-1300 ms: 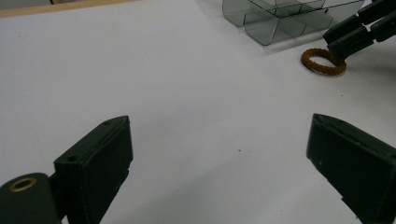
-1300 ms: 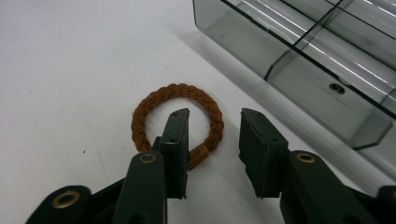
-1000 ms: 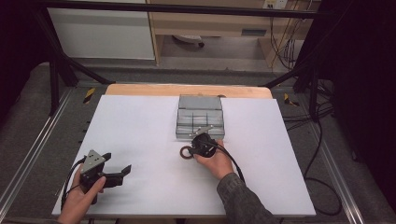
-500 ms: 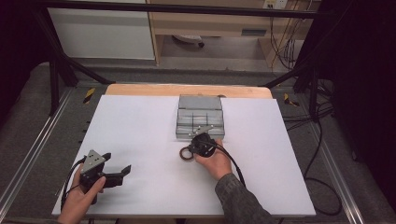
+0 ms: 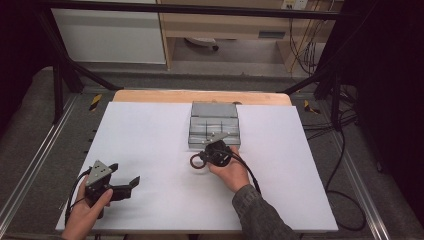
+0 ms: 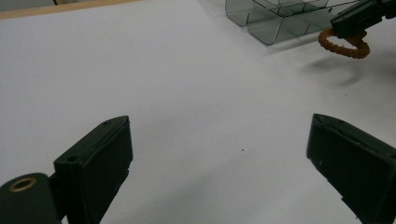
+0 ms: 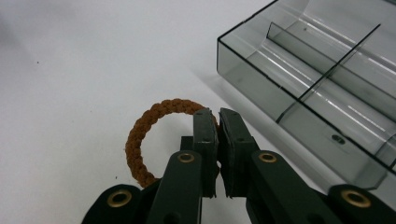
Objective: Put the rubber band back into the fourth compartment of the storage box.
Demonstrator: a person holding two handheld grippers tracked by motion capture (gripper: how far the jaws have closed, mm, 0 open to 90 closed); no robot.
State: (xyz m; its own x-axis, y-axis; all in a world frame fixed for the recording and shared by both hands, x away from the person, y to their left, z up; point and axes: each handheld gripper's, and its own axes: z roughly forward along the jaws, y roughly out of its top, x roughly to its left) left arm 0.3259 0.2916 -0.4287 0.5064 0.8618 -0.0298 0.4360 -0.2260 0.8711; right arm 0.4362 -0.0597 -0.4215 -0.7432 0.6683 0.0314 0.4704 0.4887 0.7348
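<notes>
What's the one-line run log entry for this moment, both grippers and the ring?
right gripper: shut on braided ring, beside clear divided tray | left gripper: open, empty, over white table | ring not yet in tray

A white-topped table [image 5: 150, 135] with a wooden far edge stood on grey floor [image 5: 30, 125], before a pale cabinet [image 5: 107, 30].
</notes>
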